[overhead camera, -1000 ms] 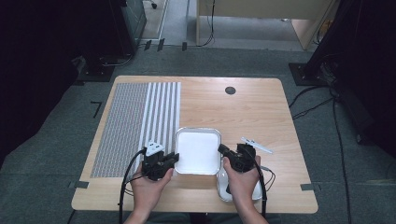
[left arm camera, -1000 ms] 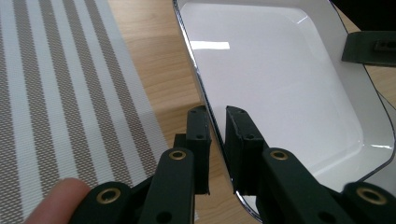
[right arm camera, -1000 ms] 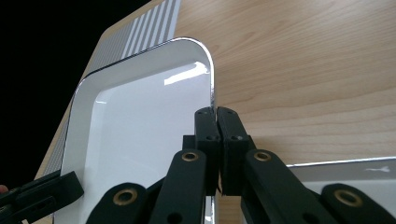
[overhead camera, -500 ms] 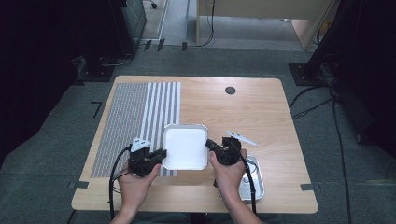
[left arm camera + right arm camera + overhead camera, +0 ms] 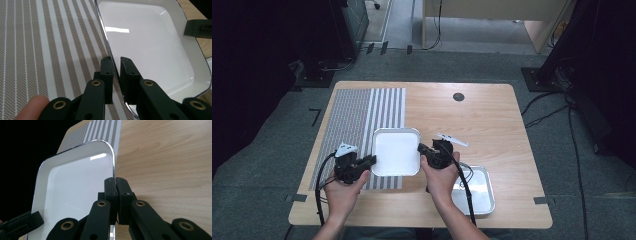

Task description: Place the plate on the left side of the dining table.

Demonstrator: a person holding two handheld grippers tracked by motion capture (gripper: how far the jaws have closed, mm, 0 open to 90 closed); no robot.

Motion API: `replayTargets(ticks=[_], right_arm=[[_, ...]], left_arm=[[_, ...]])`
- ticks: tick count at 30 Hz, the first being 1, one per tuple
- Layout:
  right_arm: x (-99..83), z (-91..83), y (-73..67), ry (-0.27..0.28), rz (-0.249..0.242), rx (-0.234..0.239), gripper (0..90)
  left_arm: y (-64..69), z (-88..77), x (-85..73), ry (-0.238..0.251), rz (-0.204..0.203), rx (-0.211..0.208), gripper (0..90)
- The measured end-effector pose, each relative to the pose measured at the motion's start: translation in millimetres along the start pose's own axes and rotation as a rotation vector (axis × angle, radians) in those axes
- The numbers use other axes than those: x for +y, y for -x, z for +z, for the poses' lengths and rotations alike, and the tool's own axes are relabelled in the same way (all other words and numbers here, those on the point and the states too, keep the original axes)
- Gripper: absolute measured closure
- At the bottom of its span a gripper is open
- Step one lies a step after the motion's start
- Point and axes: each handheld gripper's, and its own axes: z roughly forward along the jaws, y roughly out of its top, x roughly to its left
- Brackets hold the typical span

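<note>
While both tools (image 5: 373, 160) (image 5: 421, 148) clamp white tray (image 5: 395, 151), tray over striped mat (image 5: 362, 115).

Lab or recording room, not a home: lone wooden desk (image 5: 492, 115) on grey carpet floor (image 5: 277, 150), black cables (image 5: 547, 107) trailing across it, tape marks (image 5: 315, 116) on the carpet, dark equipment stands (image 5: 557, 60) around, another wooden desk (image 5: 492, 10) behind.
</note>
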Motion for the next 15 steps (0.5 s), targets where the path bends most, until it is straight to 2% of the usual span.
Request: replayTargets(ticks=[5, 15], right_arm=[[2.3, 11.9, -8.1, -0.012, -0.004, 0.002, 89.9], [5.4, 35.8, -25.8, -0.037, -0.018, 0.005, 90.0]], left_arm=[[-12.2, -0.6, 2.5, 0.003, -0.016, -0.009, 81.7], [-34.2, -5.3, 7.7, 0.009, -0.037, 0.018, 81.8]])
